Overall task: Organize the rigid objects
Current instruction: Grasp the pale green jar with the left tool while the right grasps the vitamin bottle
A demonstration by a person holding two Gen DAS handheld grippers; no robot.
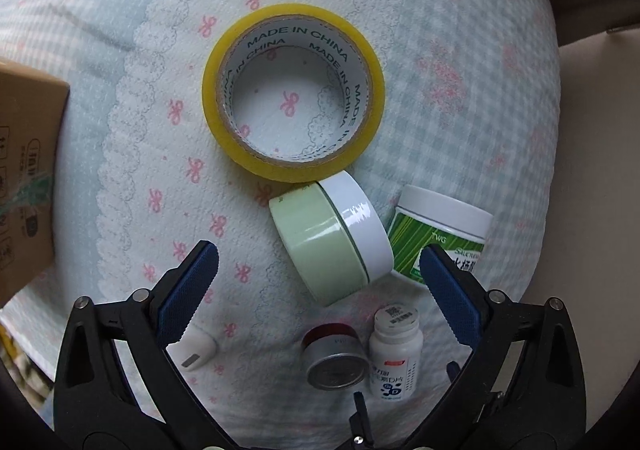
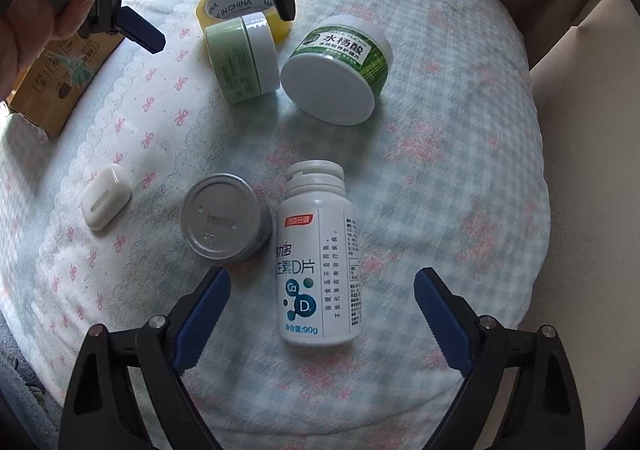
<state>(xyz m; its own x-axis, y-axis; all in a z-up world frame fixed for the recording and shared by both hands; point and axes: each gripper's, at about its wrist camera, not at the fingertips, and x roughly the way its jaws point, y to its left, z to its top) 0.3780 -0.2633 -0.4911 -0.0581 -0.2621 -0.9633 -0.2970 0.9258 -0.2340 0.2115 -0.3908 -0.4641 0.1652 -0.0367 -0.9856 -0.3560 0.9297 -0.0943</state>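
Under our right gripper [image 2: 322,314], jaws apart and empty, lies the white vitamin bottle [image 2: 320,270]: we should close squarely across its body; farther off, our left gripper [image 1: 320,270], wide and empty, straddles the green jar [image 1: 332,242] beside the tape roll [image 1: 294,90].

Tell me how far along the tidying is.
Nothing looks sorted yet: tape roll, pale green jar, green-label jar, tin and white case lie loose on the bedding. Both claws are open and empty; the right claw straddles the white bottle.
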